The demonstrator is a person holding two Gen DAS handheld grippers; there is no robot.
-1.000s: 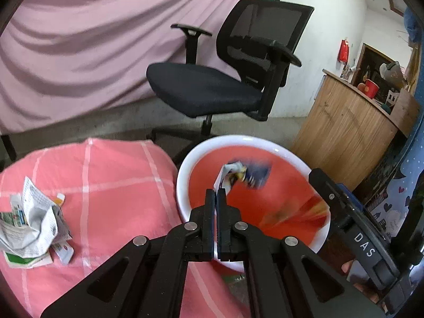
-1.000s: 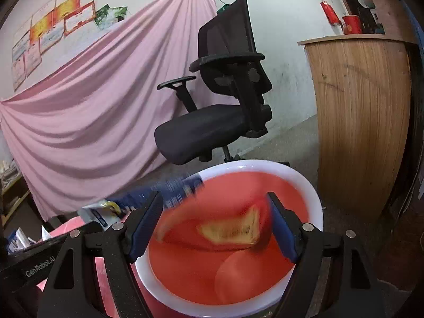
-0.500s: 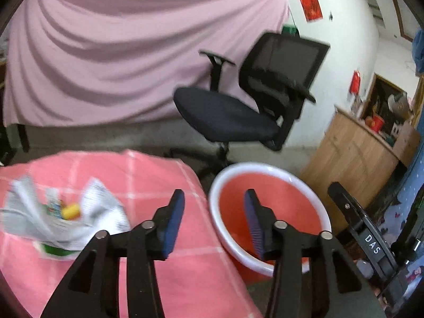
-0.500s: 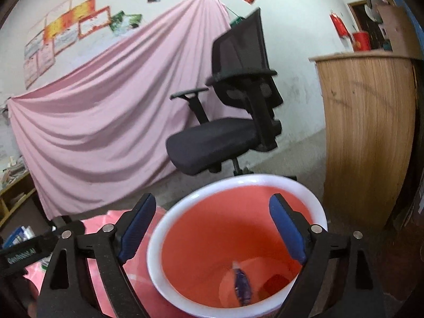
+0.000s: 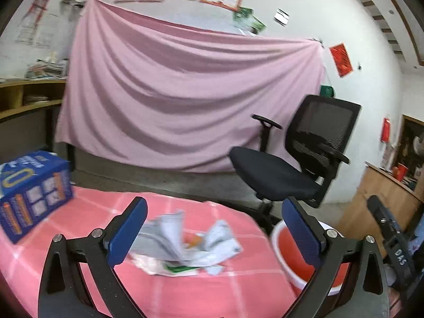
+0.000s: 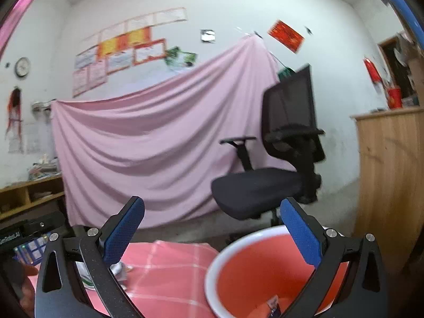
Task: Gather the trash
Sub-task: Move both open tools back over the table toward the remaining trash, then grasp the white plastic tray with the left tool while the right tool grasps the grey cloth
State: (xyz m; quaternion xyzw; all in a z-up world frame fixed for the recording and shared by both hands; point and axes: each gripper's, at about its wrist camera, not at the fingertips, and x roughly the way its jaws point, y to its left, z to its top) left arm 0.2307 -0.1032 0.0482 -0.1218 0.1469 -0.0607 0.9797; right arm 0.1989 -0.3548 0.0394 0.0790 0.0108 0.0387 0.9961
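Crumpled paper trash (image 5: 182, 243) sprawls widthwise on the pink cloth (image 5: 185, 291); both hand-held grippers just opened wide, empty.

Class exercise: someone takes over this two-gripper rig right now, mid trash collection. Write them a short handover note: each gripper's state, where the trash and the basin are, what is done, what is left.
Left gripper: jaws have just been opening, now wide, nothing between the pads; it faces the crumpled papers on the pink checked cloth.
Right gripper: jaws have just been opening, wide and empty, above the red basin.
Basin stands just past the cloth's edge.
Done: at least one small wrapper lies in the basin.
Left: the paper pile and scraps under it. The blue box on the cloth does not look like trash.
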